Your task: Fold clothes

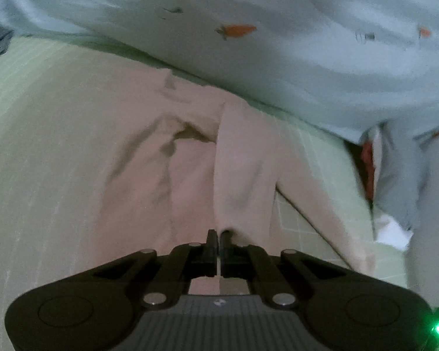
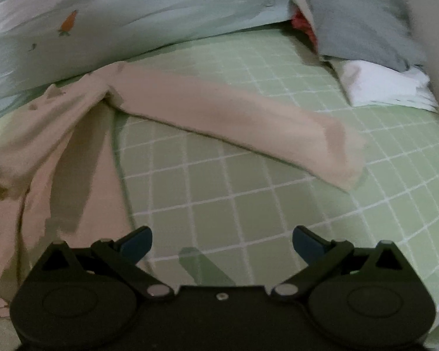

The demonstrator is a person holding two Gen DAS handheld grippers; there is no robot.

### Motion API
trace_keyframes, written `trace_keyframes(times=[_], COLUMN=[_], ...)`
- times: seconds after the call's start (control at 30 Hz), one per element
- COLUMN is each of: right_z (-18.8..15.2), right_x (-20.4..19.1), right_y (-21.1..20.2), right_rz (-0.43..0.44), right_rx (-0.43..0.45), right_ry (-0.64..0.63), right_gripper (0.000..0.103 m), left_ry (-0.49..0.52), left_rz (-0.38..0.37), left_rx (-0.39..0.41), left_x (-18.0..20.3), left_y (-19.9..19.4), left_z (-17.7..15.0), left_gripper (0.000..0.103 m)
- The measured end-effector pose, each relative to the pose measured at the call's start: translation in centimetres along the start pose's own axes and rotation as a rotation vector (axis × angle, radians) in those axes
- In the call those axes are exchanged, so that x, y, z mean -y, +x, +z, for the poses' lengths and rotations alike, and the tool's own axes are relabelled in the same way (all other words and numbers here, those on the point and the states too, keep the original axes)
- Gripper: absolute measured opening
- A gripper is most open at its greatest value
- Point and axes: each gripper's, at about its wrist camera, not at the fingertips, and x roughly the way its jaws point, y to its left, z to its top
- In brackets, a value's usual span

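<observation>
A pale pink garment (image 1: 149, 158) lies spread on a green checked bed sheet (image 1: 17, 111). In the left wrist view my left gripper (image 1: 219, 235) is shut on a raised fold of this pink garment, which rises from the fingertips as a ridge. In the right wrist view the pink garment (image 2: 44, 152) lies bunched at the left and one long sleeve (image 2: 237, 122) stretches right across the sheet (image 2: 278, 204). My right gripper (image 2: 221, 241) hangs open above bare sheet, just right of the garment's body, holding nothing.
A light blue quilt with carrot prints (image 1: 278, 35) (image 2: 131, 8) lies along the far side of the bed. A pile of grey, white and red clothes (image 2: 365, 44) sits at the far right, also seen in the left wrist view as a pile (image 1: 395, 175).
</observation>
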Motion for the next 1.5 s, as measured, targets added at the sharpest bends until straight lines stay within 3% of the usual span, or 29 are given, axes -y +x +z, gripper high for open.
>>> trace_keyframes(times=[0.33,0.63,0.87,0.93,1.27,1.33,1.4,1.5], right_z=[-0.5,-0.7,0.5,0.9,1.1,0.9,0.8,0.6], right_x=[-4.1,-4.3,-0.9,0.2,3.1,3.3,3.6,3.8], right_y=[0.6,0.2,0.5,0.8,1.5,1.5,1.5,1.6], right_rz=[0.068,0.068,0.006,-0.013,-0.049,-0.052,-0.056,-0.056], right_rx=[-0.015,-0.010,0.031,0.038,0.032,0.027,0.022,0.017], right_ry=[-0.099,-0.113,0.031,0.075,0.172,0.168,0.167,0.166], right_gripper=[0.103,0.103,0.103,0.103,0.103,0.103,0.103,0.103], left_ry=[-0.224,-0.163,-0.053,-0.027,0.022,0.028,0.034,0.043], left_rz=[0.134,0.192,0.239,0.258,0.278,0.275,0.272,0.268], left_rx=[-0.132,-0.169,-0.081,-0.072,-0.157,-0.164,-0.172,-0.183], left_x=[-7.2,-6.0,-4.4,-4.0,-3.8,-3.8,-3.8,-3.7], left_y=[-0.5,0.6,0.0,0.5,3.5,3.6,3.8,4.1], left_z=[-6.3,-6.2,-4.8,-4.4,-4.4,-4.5,-4.7,-4.9], left_gripper=[0.001,0.004,0.056,0.060,0.058,0.047,0.018,0.013])
